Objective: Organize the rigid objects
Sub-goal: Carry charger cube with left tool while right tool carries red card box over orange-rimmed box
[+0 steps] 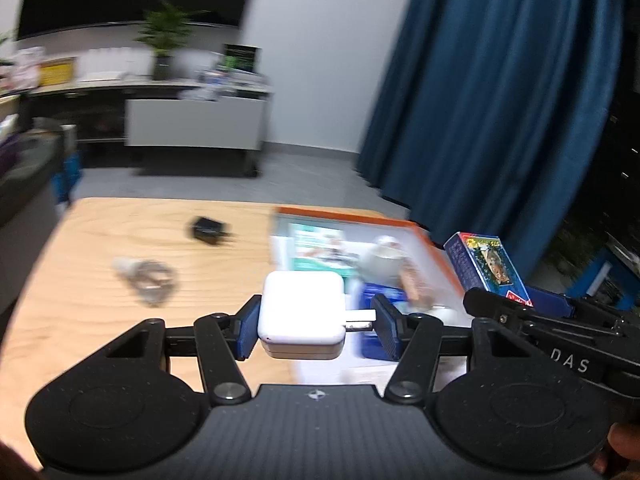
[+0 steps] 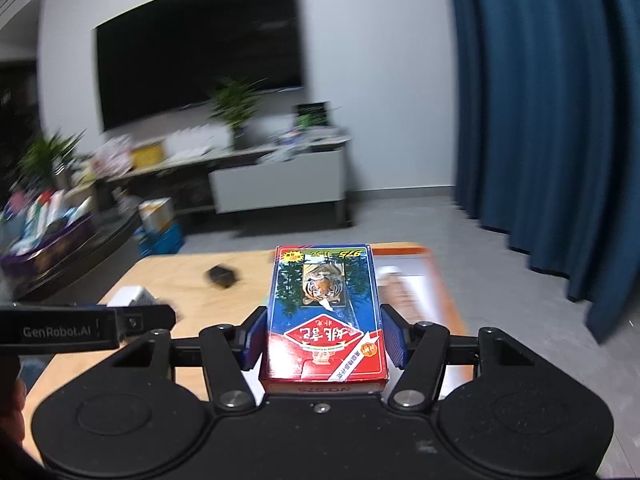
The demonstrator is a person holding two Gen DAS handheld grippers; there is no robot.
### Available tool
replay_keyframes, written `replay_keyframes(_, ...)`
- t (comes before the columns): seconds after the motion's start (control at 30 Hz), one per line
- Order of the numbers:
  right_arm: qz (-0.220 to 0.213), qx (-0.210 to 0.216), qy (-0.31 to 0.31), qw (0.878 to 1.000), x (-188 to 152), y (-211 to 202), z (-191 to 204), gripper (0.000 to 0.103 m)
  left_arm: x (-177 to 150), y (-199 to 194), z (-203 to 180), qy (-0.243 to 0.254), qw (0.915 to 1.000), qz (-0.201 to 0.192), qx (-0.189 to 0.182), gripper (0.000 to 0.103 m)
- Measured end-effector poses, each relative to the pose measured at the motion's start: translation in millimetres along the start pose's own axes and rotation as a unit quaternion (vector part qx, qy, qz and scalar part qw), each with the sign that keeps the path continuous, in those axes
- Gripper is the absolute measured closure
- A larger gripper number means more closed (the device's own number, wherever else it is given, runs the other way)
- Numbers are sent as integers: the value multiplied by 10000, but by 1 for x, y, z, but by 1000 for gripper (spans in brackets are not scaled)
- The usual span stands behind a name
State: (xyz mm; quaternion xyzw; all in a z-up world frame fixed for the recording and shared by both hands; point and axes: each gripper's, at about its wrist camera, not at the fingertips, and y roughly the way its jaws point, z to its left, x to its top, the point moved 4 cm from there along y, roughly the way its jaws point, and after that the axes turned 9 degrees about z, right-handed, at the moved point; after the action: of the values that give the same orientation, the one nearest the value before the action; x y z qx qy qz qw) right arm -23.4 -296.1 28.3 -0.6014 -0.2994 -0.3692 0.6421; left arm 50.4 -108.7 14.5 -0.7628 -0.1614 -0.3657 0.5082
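A smooth, glossy white charger block (image 1: 302, 314), square with rounded corners and metal prongs jutting from its right side, sits pinched between the blue ribbed pads of the left gripper (image 1: 316, 330), carried above the pale wood-grain table (image 1: 100, 248). The right gripper (image 2: 325, 340) clamps a flat rectangular card box (image 2: 325, 312) of printed cardboard, blue and red with a tiger picture, its long axis pointing away from the camera, also held over the table. Both grippers tilt slightly downward toward the tabletop. The left wrist view shows the right gripper (image 1: 516, 308) with the card box (image 1: 482, 264) at the right edge, and an orange-rimmed tray (image 1: 432, 248) holding blurred items, among them a white cup-like shape; it also shows a small black adapter (image 1: 209, 231) and a blurred clear, crinkled object (image 1: 146, 278) lying well apart on the wood. The right wrist view shows the black adapter (image 2: 222, 276), the tray's edge (image 2: 444, 280), and a dark wall screen (image 2: 200, 52) above a cluttered low cabinet (image 2: 276, 176).
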Motion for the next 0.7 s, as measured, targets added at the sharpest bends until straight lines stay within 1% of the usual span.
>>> replay_keyframes(0.07, -78, -197, 98, 9997, -4, -9, -19, 32, 2, 8, -14, 75, 10000, 10, -28, 45)
replay_keyframes(0.17, -57, -256, 287, 9992, -14, -15, -42, 32, 0, 16, -27, 100, 9999, -7, -45, 45)
replay_keyframes(0.3, -5, -253, 460, 9986, -24, -15, -61, 32, -12, 22, -34, 215, 9998, 37, 47, 45)
replay_keyframes(0.47, 75, -128, 463, 9988, -31, -11, -61, 32, -19, 28, -47, 188, 9996, 166, 150, 45)
replay_keyframes(0.7, 156, -94, 422, 9989, -35, -6, -54, 32, -24, 28, -52, 216, 9994, 174, 223, 45)
